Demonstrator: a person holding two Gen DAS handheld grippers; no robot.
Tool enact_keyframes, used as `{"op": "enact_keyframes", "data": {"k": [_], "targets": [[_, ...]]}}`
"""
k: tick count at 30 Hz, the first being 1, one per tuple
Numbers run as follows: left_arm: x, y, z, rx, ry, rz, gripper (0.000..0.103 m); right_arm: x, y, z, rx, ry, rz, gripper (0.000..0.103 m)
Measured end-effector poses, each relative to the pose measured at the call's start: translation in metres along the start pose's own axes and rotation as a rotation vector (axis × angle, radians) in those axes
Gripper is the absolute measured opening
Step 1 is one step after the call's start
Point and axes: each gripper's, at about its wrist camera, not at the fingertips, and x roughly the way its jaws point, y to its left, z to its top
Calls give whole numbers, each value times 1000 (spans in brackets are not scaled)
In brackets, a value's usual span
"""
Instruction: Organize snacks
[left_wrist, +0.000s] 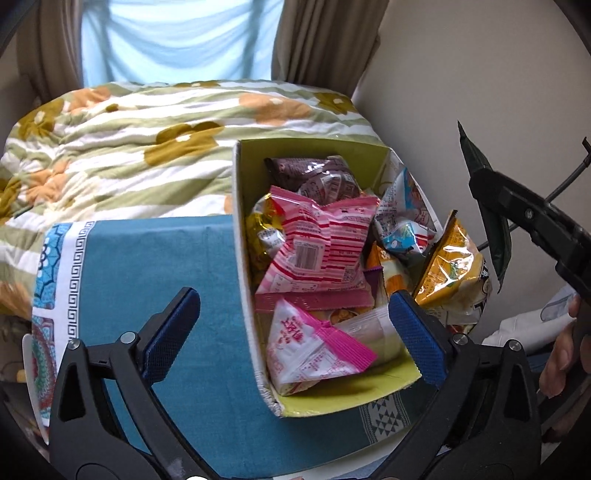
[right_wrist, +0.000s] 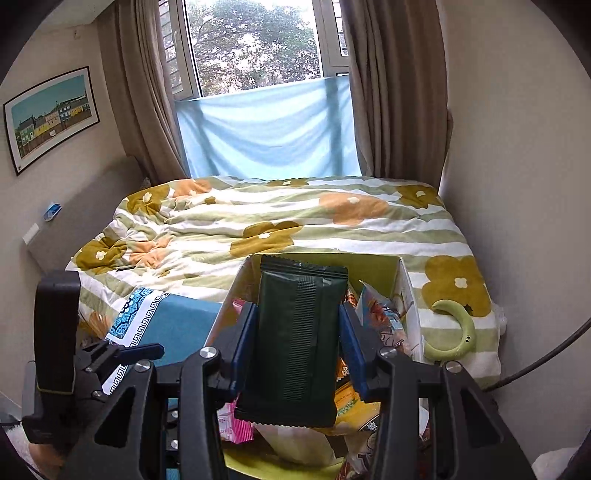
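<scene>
An open cardboard box (left_wrist: 242, 236) with a yellow-green inside sits on a teal cloth (left_wrist: 166, 258), piled with several snack packets. A pink striped packet (left_wrist: 317, 251) lies on top, a brown one (left_wrist: 310, 170) at the far end and a white-and-pink one (left_wrist: 306, 347) at the near end. My left gripper (left_wrist: 295, 332) hangs open over the box's near end, touching nothing. My right gripper (right_wrist: 297, 314) is shut on a dark green packet (right_wrist: 295, 332), held upright above the box (right_wrist: 369, 264). In the left wrist view that packet (left_wrist: 487, 206) hangs right of the box.
The box stands on a bed with a floral duvet (right_wrist: 258, 221). A wall (left_wrist: 461, 92) runs close along the right. An orange packet (left_wrist: 454, 266) leans over the box's right edge. A green crescent-shaped thing (right_wrist: 454, 332) lies right of the box. A hand (left_wrist: 561, 350) shows at the right.
</scene>
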Motion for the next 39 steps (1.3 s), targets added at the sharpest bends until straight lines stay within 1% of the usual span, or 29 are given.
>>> {"op": "enact_keyframes", "data": {"k": [3, 6, 8, 11, 13, 15, 16, 18, 19, 20, 21, 27, 32, 35, 39], "targets": [[-18, 22, -5, -60, -52, 22, 102, -2, 8, -8, -24, -5, 42, 41], [-30, 44, -12, -113, -70, 79, 102, 7, 24, -24, -60, 24, 81, 41], [-33, 55, -18, -151, -73, 102, 102, 16, 31, -34, -73, 58, 113, 41], [-37, 70, -30, -197, -57, 129, 102, 29, 39, -45, -109, 93, 121, 41], [-36, 74, -37, -214, -37, 144, 102, 36, 39, -49, -115, 109, 121, 41], [-39, 76, -45, -220, -35, 153, 102, 43, 37, -51, -101, 128, 133, 41], [-41, 76, -48, -222, -37, 154, 101, 45, 36, -53, -97, 132, 134, 44], [-47, 76, -56, -217, -44, 154, 102, 45, 36, -57, -94, 120, 113, 61], [-50, 75, -60, -213, -46, 153, 102, 41, 36, -59, -85, 104, 108, 82], [-52, 75, -64, -207, -48, 151, 102, 36, 34, -61, -69, 88, 111, 97], [-55, 75, -67, -202, -48, 149, 102, 31, 32, -63, -53, 75, 115, 100], [-80, 72, -80, -141, -75, 127, 102, 5, 42, -75, -22, 49, 61, 100], [-126, 67, -87, -69, -135, 139, 101, -32, 58, -75, -10, -6, 20, 100], [-163, 61, -94, -20, -213, 178, 102, -63, 70, -73, -15, -51, -12, 100], [-215, 51, -109, 26, -345, 235, 102, -105, 84, -75, -13, -104, -58, 100]]}}
